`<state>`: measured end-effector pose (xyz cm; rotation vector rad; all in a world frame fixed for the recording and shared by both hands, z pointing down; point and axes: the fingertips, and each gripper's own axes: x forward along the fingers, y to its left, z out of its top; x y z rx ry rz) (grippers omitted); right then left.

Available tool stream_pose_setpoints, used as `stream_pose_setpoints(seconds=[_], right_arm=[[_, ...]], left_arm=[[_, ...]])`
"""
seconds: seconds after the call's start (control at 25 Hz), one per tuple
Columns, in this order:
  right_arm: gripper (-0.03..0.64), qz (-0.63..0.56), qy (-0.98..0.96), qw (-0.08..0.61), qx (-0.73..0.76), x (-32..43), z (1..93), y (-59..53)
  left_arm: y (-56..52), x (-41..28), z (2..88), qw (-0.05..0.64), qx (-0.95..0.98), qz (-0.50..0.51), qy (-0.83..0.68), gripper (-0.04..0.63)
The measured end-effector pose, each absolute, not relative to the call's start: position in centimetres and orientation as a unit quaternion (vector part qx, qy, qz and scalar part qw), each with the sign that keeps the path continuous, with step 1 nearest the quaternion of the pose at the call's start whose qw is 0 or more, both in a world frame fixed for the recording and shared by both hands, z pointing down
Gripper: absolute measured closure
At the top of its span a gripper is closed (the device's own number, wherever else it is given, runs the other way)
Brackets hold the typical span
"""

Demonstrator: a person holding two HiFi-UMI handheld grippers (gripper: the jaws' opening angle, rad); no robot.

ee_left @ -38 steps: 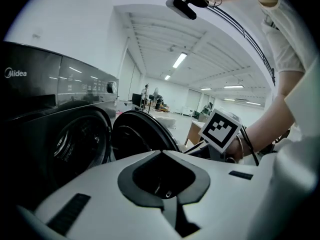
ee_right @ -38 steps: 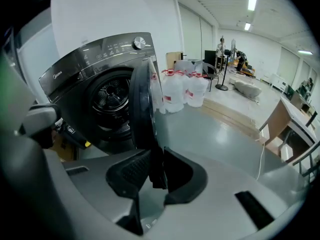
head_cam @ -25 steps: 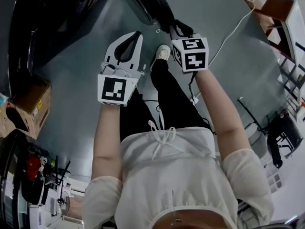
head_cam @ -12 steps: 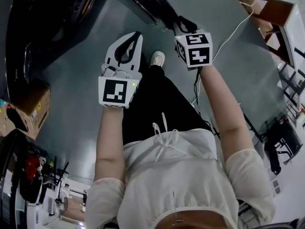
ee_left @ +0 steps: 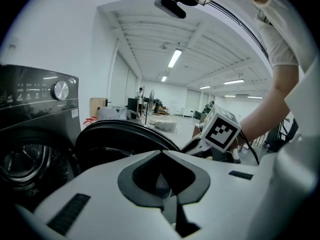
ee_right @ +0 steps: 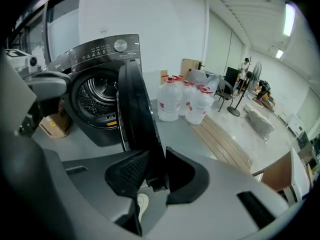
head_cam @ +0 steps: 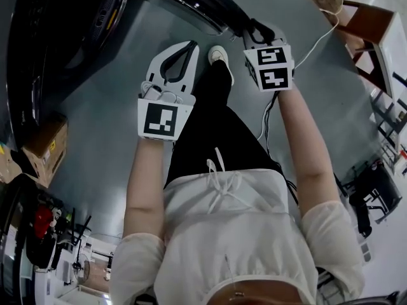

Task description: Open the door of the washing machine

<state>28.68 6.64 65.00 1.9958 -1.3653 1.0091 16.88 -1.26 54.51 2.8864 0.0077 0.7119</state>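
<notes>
One washing machine (ee_right: 95,91) and one door (ee_right: 134,109). The door is swung out and stands edge-on in the right gripper view, with the drum opening exposed behind it.

Two tongs:
- Right tongs (ee_right: 155,173): clamped on the door's edge, one pad on each side.
- Left tongs (ee_left: 162,156): tips together, nothing between them, held in the air near the door.

One dial (ee_right: 120,45) on the panel. Water jugs (ee_right: 169,103) beyond the machine overlap, so the count is unclear. The head view cuts off most of the machine and door at the top.
</notes>
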Motion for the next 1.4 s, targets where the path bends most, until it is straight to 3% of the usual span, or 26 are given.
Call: stream_pose_setpoints(seconds=[0.2,0.6,1.08,1.4], right_arm=[[0.522,0.373,-0.532,0.258,0.715,31.3,64.9,6.6],[0.517,0.396,-0.582,0.272,0.657,35.7,65.0,5.7],[0.518,0.421,-0.586,0.326,0.611,37.4,65.0,5.1],[0.611,0.389,-0.596,0.345,0.612,36.9,61.2,5.5]], left_arm=[[-2.4,21.1,54.1,0.114,0.968,0.222,-0.007,0.574],[-3.8,26.3,54.8,0.106,0.964,0.243,-0.022,0.574],[-4.3,26.9,51.9,0.124,0.965,0.216,-0.08,0.574],[-5.1,22.6,48.6,0.126,0.961,0.196,-0.151,0.574]])
